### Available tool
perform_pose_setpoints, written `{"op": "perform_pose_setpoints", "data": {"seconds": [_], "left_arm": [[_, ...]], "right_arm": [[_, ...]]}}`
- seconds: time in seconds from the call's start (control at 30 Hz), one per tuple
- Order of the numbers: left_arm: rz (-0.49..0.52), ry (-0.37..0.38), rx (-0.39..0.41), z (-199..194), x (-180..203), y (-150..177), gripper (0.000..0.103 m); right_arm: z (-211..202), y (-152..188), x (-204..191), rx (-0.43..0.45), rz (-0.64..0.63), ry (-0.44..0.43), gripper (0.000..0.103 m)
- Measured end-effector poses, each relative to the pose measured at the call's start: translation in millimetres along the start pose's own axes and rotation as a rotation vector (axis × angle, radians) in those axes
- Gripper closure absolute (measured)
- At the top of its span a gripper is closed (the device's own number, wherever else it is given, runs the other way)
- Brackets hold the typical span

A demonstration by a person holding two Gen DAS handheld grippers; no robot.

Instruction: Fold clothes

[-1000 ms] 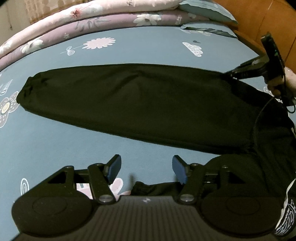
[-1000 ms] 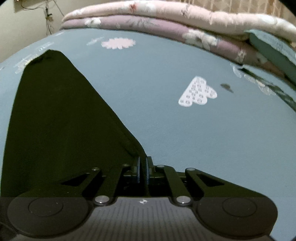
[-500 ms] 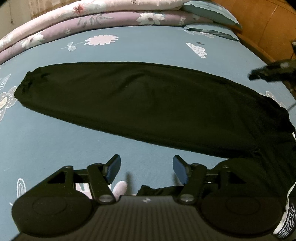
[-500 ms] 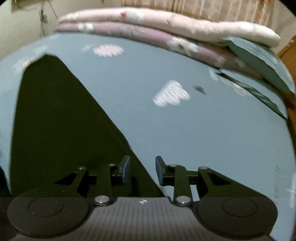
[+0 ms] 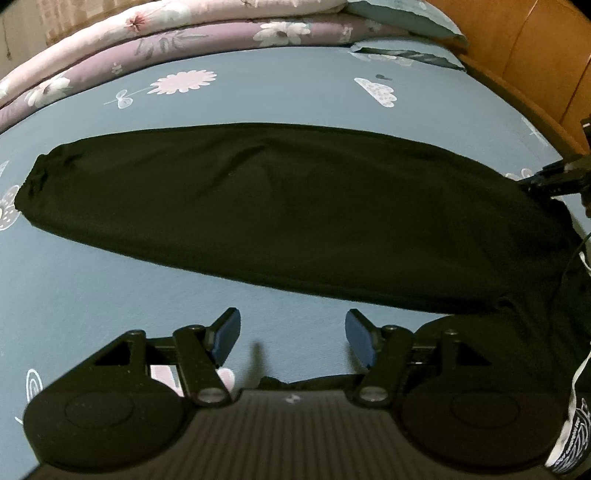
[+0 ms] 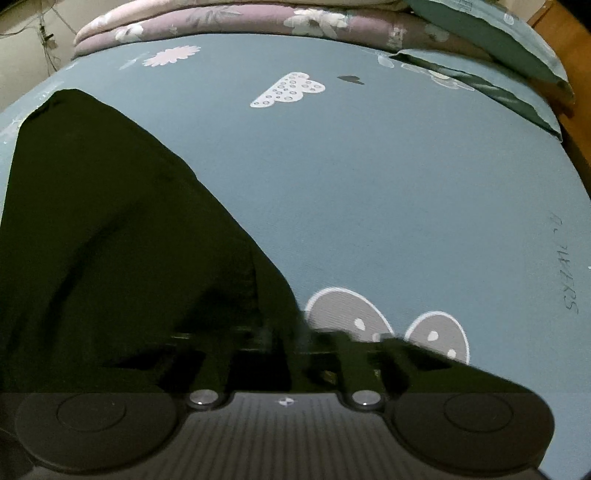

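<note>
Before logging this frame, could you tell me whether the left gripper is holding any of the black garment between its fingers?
No. The left gripper stands open over bare blue sheet, with the black garment lying beyond its fingertips.

Left gripper (image 5: 291,334): jaws apart, nothing between the pads, pointing steeply downward. Right gripper (image 6: 286,338): jaws closed, blurred, likewise angled downward.

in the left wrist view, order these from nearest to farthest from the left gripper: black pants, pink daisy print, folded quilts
From the left gripper:
1. black pants, spread across the bed sheet just ahead of the fingers.
2. pink daisy print, beyond the pants, upper left.
3. folded quilts, stacked along the far edge.
</note>
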State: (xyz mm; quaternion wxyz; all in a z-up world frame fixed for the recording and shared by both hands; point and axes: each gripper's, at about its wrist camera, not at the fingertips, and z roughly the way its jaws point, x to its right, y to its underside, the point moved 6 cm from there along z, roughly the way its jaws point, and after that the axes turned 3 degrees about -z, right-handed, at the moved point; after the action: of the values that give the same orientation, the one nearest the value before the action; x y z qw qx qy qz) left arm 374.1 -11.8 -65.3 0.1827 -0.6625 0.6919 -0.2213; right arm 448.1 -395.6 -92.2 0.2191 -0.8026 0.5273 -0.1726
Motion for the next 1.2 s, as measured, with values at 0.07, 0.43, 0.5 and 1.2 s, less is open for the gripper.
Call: {"op": "perform_pose_setpoints", "data": {"seconds": [0.07,0.43,0.5,1.2], "left_arm": [[0.000,-0.002,0.001,-0.2,1.1,-0.5,0.039],[0.000,0.021,0.008,-0.3,-2.0,-0.3,0.039],[-0.007,0.023,0.012,0.4,-3.9,-1.6,0.039],[-0.049,0.056,0.016,2.1,-24.6,0.4,0.038]], "right_arm": [[-0.4,-2.6,0.9,0.004,-0.001,0.029,0.099],[-21.7,-14.6,1.5,0.029,0.045,0.113,0.087],[-39.3,-25.5,-9.2,0.067,0.034,0.114,0.085],[-59.8,-13.4,-66.5,0.052,0.292,0.054,0.067]]}}
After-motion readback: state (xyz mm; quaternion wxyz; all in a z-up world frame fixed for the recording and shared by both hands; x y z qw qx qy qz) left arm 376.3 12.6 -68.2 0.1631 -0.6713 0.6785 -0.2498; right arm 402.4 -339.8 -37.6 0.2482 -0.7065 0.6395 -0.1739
